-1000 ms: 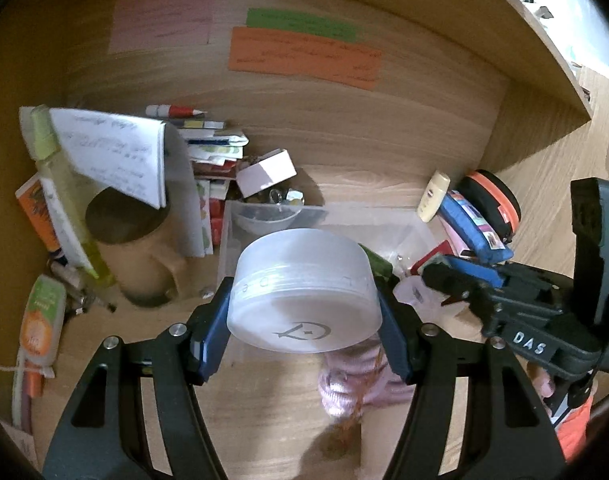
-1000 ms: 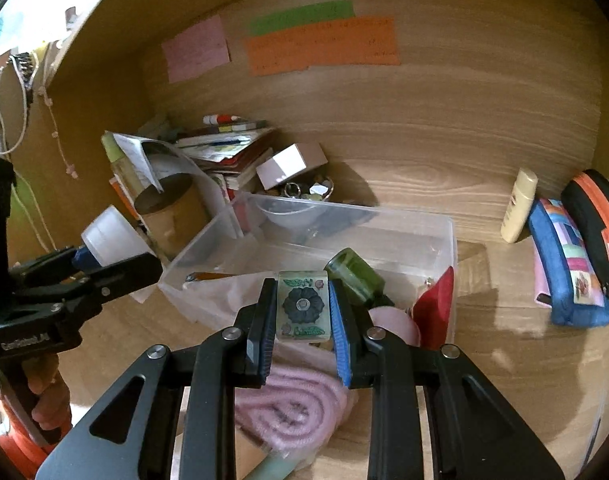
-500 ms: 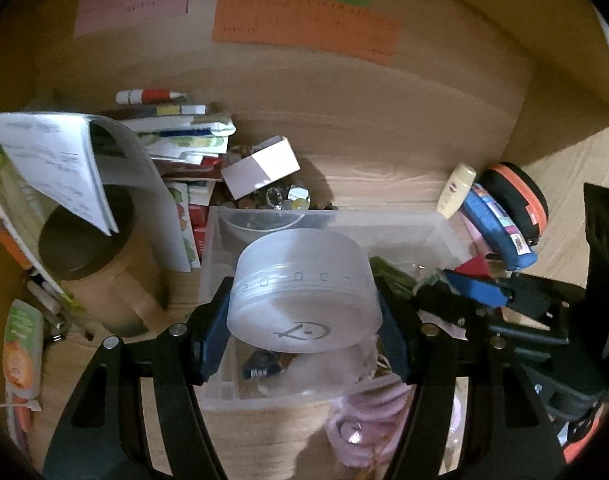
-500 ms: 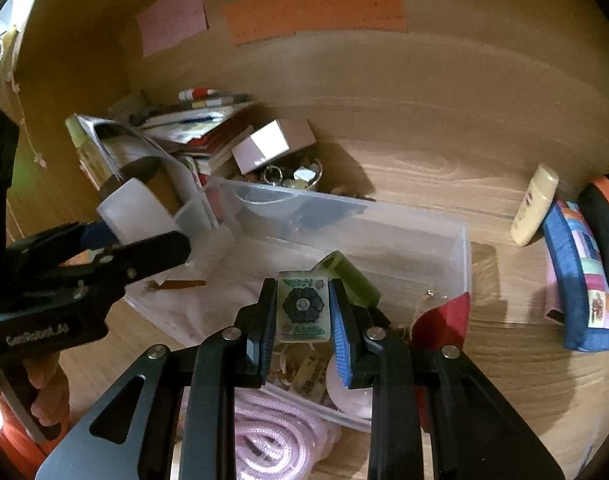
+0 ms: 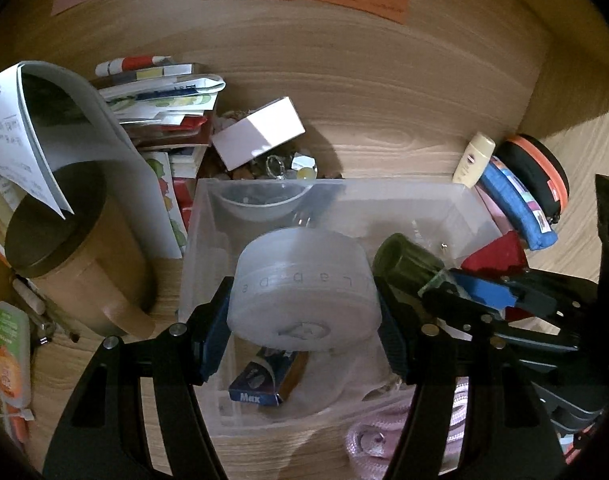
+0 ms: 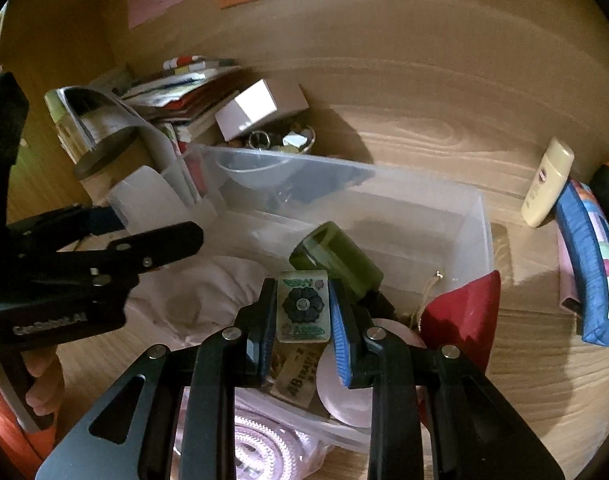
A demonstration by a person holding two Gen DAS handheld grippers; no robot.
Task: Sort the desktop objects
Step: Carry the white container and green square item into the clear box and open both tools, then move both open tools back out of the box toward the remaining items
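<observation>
My left gripper (image 5: pixel 304 316) is shut on a round frosted white jar (image 5: pixel 304 288) and holds it above the clear plastic bin (image 5: pixel 384 192). It also shows in the right wrist view (image 6: pixel 144 200). My right gripper (image 6: pixel 302 312) is shut on a small green flower-patterned tile (image 6: pixel 303 306) above the same bin (image 6: pixel 480 220). Inside the bin lie a dark green bottle (image 6: pixel 340 260), a red pouch (image 6: pixel 464 312), a blue battery pack (image 5: pixel 260 384) and white cloth (image 6: pixel 196 292).
A brown lidded mug (image 5: pixel 72 256), a stack of books and papers (image 5: pixel 160 112), a white box (image 5: pixel 260 132) and a bowl of trinkets (image 6: pixel 280 140) crowd the back left. A cream tube (image 6: pixel 548 184), blue pencil case (image 6: pixel 588 268) and orange-black case (image 5: pixel 540 172) lie right. A pink rope (image 6: pixel 260 448) lies in front.
Both grippers have moved forward and down over the bin with their objects still held. The bin now fills more of both views.
</observation>
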